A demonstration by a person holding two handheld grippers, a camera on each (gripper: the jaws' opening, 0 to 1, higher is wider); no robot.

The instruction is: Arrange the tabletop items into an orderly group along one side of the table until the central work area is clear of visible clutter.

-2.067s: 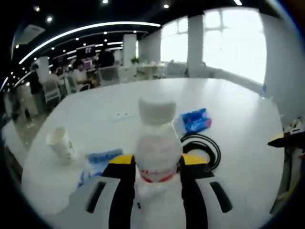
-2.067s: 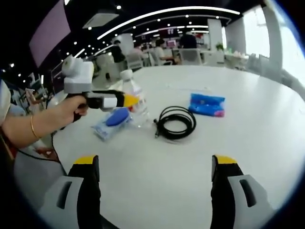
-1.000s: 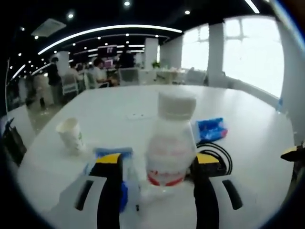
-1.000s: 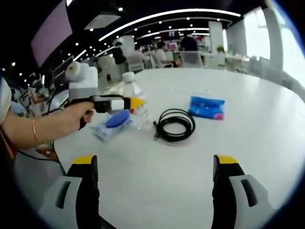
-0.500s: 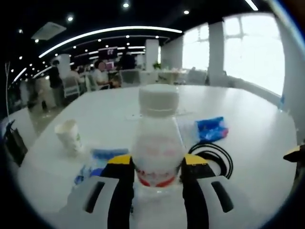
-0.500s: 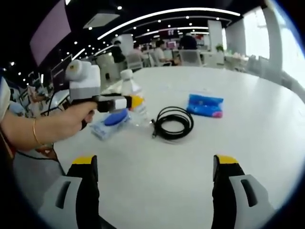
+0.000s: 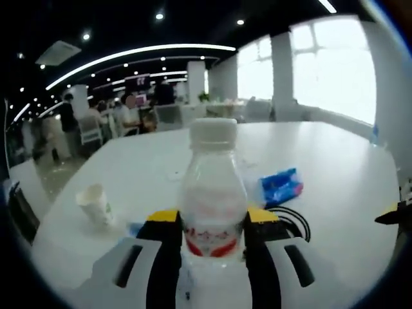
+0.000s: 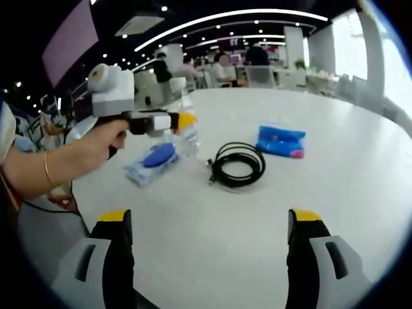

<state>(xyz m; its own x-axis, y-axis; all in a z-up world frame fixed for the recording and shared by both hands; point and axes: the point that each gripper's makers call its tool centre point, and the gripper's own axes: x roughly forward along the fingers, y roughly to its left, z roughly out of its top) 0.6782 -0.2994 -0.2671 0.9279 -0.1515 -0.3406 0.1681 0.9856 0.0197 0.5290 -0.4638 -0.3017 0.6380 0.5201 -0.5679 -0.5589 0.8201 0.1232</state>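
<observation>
in the left gripper view the left gripper (image 7: 209, 248) is clamped on the clear water bottle (image 7: 212, 193), jaws pressed against its lower body at the red label, white cap upright at centre frame. in the right gripper view the bottle sits at upper left, apparently lifted off the white counter (image 8: 360, 193), with a hand (image 8: 103, 145) holding the gripper's handle

the right gripper (image 8: 209, 248) hangs at the bottom of its frame with jaws wide apart and nothing between them

left on the counter: a blue-and-clear packet (image 8: 152, 163) just below the bottle, a coiled black cable (image 8: 239, 163) at centre, a blue pouch (image 8: 280, 141) right of centre, and a paper cup (image 7: 94, 204) at left of the left gripper view

the step in hand looks like carrying the bottle to the chosen side. to do it well, keep it upright and the squeeze steady, since the thin plastic may flex and slip; set it down near the cup and clear of the packet, releasing only once the base is flat
</observation>
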